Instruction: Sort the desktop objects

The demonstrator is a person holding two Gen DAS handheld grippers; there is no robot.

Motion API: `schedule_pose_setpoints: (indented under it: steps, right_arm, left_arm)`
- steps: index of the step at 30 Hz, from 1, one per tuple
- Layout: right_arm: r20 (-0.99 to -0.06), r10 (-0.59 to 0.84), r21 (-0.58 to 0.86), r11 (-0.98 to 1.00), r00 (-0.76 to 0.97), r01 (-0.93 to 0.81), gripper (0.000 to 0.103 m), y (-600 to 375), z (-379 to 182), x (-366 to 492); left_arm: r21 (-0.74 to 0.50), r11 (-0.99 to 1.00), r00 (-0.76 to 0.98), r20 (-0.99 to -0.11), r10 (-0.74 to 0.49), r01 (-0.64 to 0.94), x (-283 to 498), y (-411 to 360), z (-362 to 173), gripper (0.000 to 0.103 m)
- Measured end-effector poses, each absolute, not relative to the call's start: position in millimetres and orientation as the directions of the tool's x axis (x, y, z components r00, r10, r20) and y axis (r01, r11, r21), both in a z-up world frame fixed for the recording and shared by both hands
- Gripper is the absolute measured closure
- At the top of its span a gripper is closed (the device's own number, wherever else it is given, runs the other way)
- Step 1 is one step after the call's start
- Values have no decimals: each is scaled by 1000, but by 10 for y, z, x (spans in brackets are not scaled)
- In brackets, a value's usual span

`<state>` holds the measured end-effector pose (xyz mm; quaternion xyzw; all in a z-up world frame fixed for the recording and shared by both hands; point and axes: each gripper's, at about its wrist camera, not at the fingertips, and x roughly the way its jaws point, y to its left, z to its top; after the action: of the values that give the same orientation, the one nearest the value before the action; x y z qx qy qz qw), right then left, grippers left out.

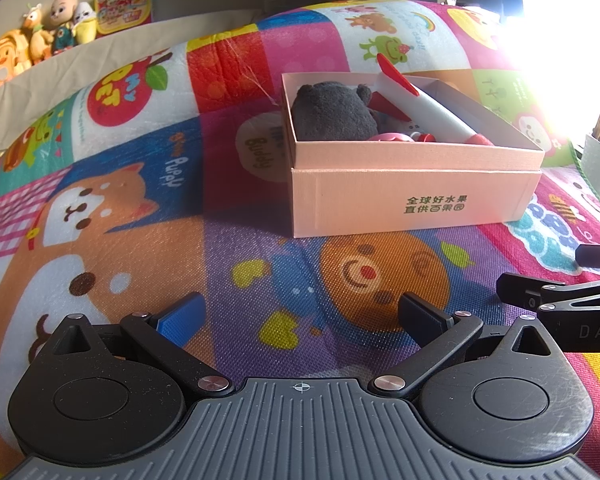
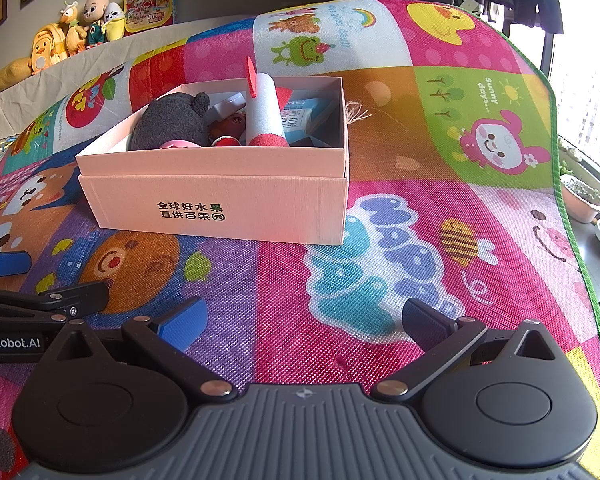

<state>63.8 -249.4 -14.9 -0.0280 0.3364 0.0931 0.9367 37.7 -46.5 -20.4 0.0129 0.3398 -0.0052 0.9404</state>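
Observation:
A pink cardboard box (image 1: 412,204) (image 2: 220,204) with green print stands on the colourful play mat. Inside it lie a dark grey plush toy (image 1: 332,112) (image 2: 168,124), a white foam rocket with red fins and tip (image 1: 420,108) (image 2: 266,108), a pink round item (image 2: 180,144), a blue and white packet (image 2: 304,114) and other small pieces. My left gripper (image 1: 300,316) hovers open over the mat in front of the box, with nothing between its fingers. My right gripper (image 2: 304,320) is open too, empty, just right of the left one.
Plush toys (image 2: 80,28) and a picture box (image 2: 150,8) line the beige ledge behind the mat. The mat's green edge (image 2: 560,184) drops off at the right, with plant pots (image 2: 584,200) beyond. The other gripper shows at each frame's side (image 1: 560,296) (image 2: 44,300).

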Motion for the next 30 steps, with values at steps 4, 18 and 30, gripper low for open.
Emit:
schedule_pose_setpoints:
  steps: [4, 18, 30]
  right_arm:
    - [-636, 155, 10, 981, 756, -193, 0, -2492, -149, 638]
    - [-636, 155, 10, 981, 756, -193, 0, -2494, -150, 638]
    - [-636, 155, 10, 981, 756, -193, 0, -2496, -151, 637]
  left_arm:
    - [9, 998, 756, -654, -35, 54, 410, -422, -196, 0]
    - [5, 1000, 744, -668, -19, 30, 351, -447, -188, 0]
    - [4, 1000, 744, -667, -20, 31, 352, -447, -190, 0]
